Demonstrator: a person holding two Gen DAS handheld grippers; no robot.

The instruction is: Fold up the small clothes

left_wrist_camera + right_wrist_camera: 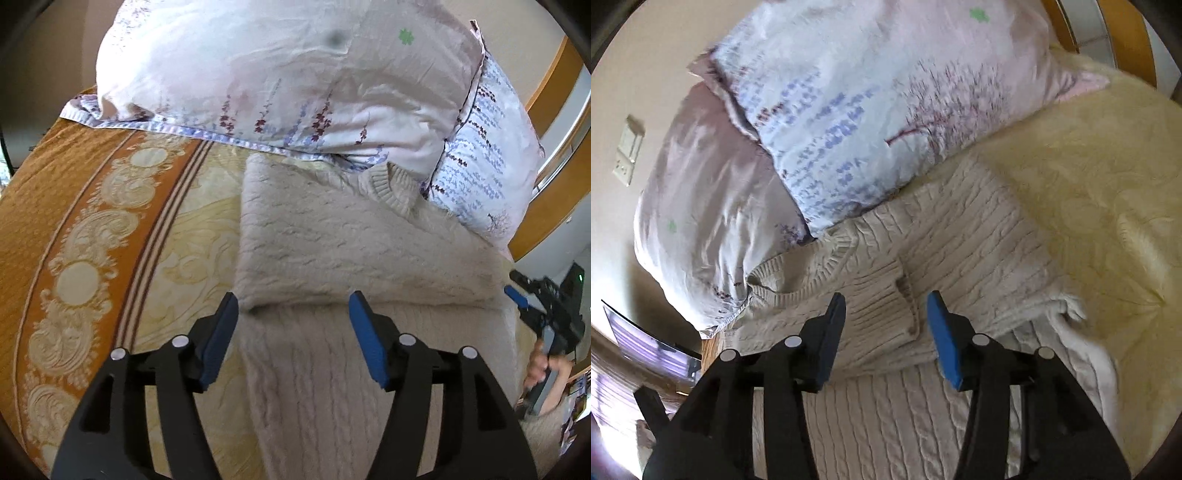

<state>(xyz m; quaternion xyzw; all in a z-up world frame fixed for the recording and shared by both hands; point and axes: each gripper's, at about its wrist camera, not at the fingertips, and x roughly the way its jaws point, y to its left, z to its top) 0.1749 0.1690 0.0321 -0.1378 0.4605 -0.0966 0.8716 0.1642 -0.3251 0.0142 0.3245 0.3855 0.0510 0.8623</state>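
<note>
Beneath both wide-open grippers, left gripper (293,306), right gripper (886,308), folded cream sweater (332,243) on bedspread (92,221)

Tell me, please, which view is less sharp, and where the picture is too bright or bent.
Right wrist view: the blue-printed pillow is smeared, and the pale yellow bedspread is washed out at right. Left wrist view: sharper; the cream cable-knit sweater shows its texture, while the orange patterned border curves from fisheye distortion.
</note>
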